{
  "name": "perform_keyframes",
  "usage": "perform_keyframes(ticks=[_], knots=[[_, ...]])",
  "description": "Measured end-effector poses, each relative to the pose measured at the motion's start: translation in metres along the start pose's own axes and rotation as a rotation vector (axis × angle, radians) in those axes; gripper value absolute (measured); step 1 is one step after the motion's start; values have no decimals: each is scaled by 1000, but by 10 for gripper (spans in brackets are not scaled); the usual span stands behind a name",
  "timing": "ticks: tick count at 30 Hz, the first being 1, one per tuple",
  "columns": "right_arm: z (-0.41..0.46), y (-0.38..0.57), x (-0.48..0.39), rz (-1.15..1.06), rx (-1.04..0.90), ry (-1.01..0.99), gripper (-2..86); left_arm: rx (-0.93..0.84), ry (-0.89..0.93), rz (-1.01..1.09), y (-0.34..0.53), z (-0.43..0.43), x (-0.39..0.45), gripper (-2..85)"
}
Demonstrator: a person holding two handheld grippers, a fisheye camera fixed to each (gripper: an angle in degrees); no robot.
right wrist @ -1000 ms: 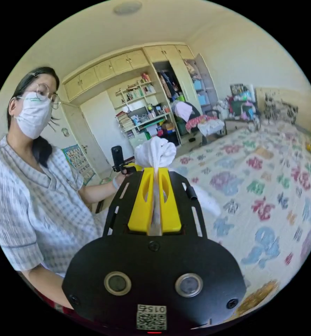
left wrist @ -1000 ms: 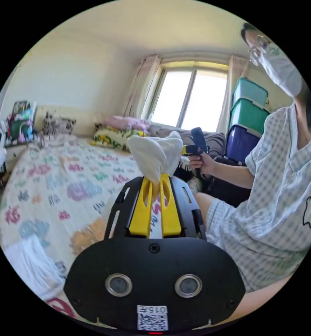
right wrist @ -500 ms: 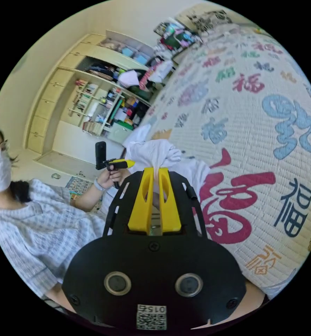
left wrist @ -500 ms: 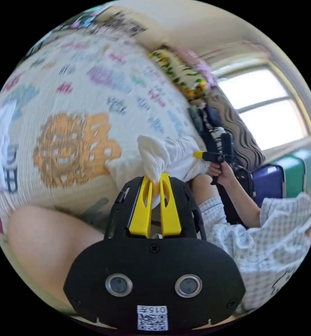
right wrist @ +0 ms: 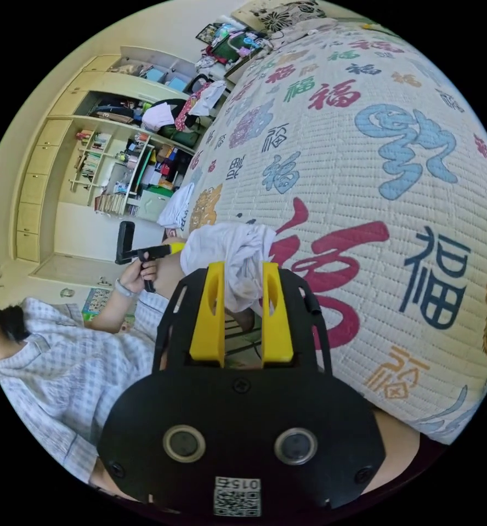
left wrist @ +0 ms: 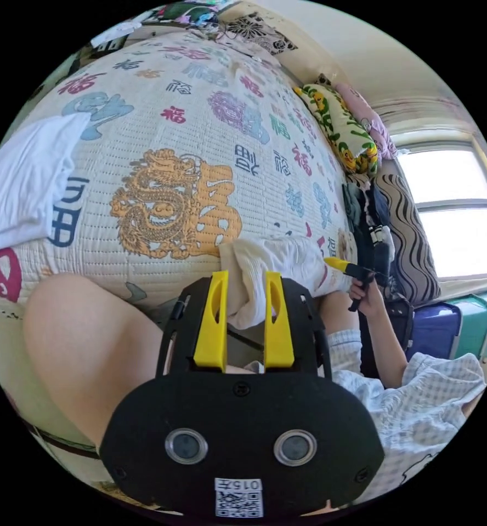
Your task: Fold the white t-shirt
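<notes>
Two grippers are working at the near edge of the bed. Left gripper, centre of the left gripper view: fingers spread, a bunched fold of the white t-shirt lying loose between them. The t-shirt is draping over the bed edge at frame centre, stretching right toward the right gripper, which a hand is holding. Right gripper view: fingers of this gripper standing apart, crumpled cloth sitting between them. Another white folded cloth is lying at the left of the left gripper view.
</notes>
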State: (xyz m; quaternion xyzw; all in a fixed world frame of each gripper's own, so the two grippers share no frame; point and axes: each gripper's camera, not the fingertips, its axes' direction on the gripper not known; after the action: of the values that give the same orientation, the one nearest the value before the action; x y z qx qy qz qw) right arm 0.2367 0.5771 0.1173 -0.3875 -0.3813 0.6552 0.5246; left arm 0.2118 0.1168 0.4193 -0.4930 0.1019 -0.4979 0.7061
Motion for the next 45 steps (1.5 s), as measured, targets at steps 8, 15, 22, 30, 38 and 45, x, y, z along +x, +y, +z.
perform_keyframes(ticks=[8, 15, 22, 30, 38, 45], knots=[[-3, -23, 13, 45, -141, -54, 204, -246, 139, 7, -45, 45, 3, 176], [-34, -22, 42, 70, -192, -282, 162, -251, 337, -13, -69, 44, 4, 208], [-45, -17, 51, 75, -172, -383, 119, -191, 433, -33, -89, 36, 14, 164], [-64, 6, 53, 116, -162, -379, 54, -266, 376, -51, -118, 59, 34, 110], [-109, 47, 31, 98, -50, -384, 34, -183, 498, 57, -140, 43, 85, 46], [-228, 90, -19, -71, 93, -282, 30, -146, 654, 290, -184, 28, 206, 42]])
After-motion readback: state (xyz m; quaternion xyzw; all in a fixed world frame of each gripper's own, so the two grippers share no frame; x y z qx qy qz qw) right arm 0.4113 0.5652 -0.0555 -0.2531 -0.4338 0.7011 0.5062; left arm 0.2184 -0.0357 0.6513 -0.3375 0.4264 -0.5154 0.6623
